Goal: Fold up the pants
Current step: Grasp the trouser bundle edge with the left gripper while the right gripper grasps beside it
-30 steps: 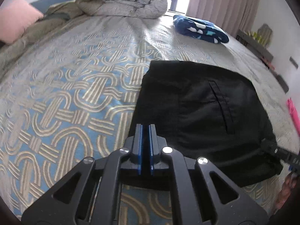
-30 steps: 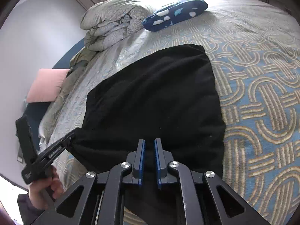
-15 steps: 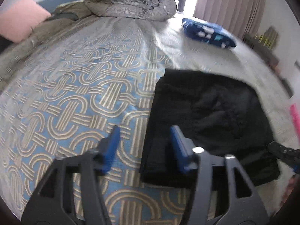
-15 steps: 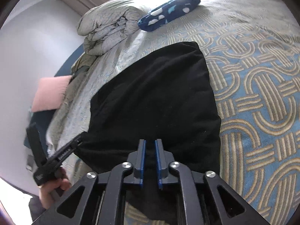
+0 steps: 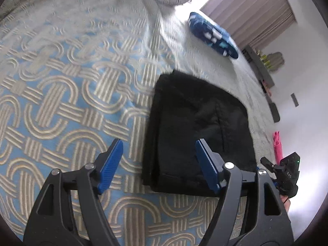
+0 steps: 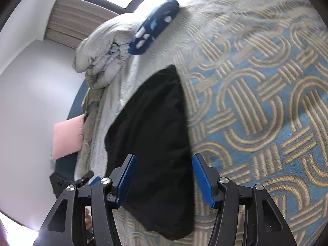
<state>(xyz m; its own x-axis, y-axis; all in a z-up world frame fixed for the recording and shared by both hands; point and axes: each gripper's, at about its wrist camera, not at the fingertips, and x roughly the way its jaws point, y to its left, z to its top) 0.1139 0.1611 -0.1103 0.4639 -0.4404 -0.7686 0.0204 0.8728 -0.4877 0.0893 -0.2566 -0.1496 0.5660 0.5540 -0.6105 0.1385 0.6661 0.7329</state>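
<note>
The black pants (image 5: 196,123) lie folded into a compact rectangle on the patterned bedspread (image 5: 61,102), a pocket seam facing up. My left gripper (image 5: 158,157) hovers over the near left edge of the stack, its blue pads apart and still opening, pressing on nothing. In the right wrist view the pants (image 6: 153,123) run away from me as a dark slab. My right gripper (image 6: 163,170) stands above their near end, jaws opening, the cloth below them and not pinched. The right gripper's tip (image 5: 287,172) shows at the left view's right edge.
A bundled grey duvet (image 6: 102,53) and a blue patterned folded cloth (image 5: 213,34) lie at the far end of the bed. A pink pillow (image 6: 67,137) rests at the bed's side. Curtains (image 5: 250,10) hang behind, and a pink object (image 5: 277,145) sits off the bed's right edge.
Both grippers went from shut to open and let go of the pants. Both pulled back a little and rolled, so the bed looks tilted. The pants stay folded on the bed.
</note>
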